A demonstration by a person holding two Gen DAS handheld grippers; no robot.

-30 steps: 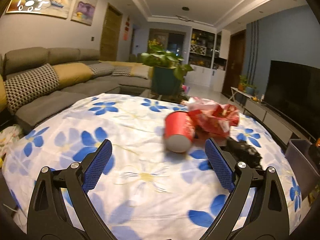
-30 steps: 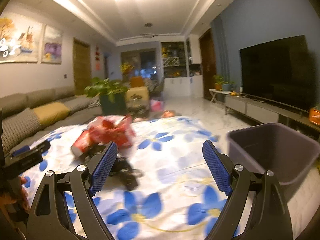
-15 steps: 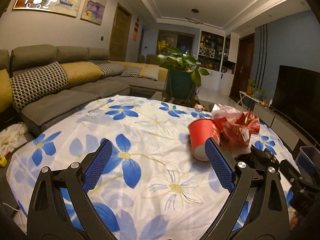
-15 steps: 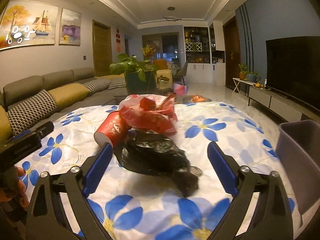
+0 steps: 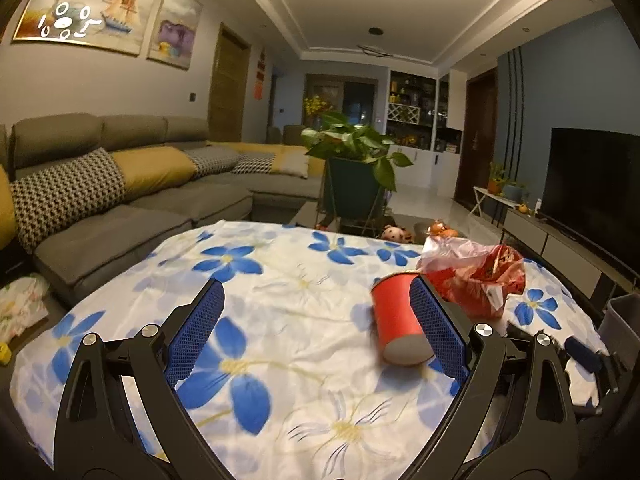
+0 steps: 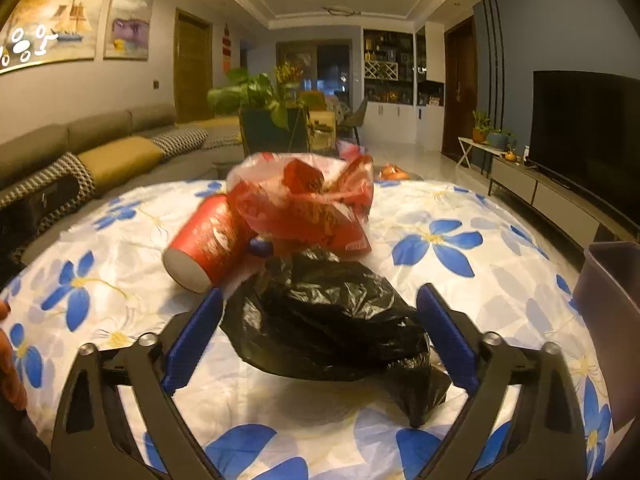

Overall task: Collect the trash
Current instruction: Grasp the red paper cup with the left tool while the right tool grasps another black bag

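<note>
A floral tablecloth [image 5: 280, 320], white with big blue flowers, fills the space ahead of both claws. Only the right wrist view shows much of the grey bin [image 6: 612, 320], just off to the right of that claw at the table's edge; from the left wrist view only a sliver of it appears far right.

The right claw [image 6: 318, 328] is spread wide, holding nothing, with a crumpled black plastic bag [image 6: 332, 320] sitting right between its blue fingers [image 6: 194, 340]; whether the pads touch the plastic I cannot tell. The bag does not show clearly in the left view. Beyond it, straight ahead, lies a red-and-clear plastic bag [image 6: 308, 200] of wrappers, and to that bag's left a red paper cup [image 6: 208, 240] on its side, base toward the camera, touching the red bag.

The left claw [image 5: 318, 320] is equally wide open and empty. From here the same cup [image 5: 396, 324] lies just inside its right finger [image 5: 438, 328], partly hidden behind it, and the red bag [image 5: 476, 280] sits beyond and to the right. Between the fingers is otherwise bare cloth. Part of the right claw's blue tip [image 5: 582, 354] peeks in far right.
</note>
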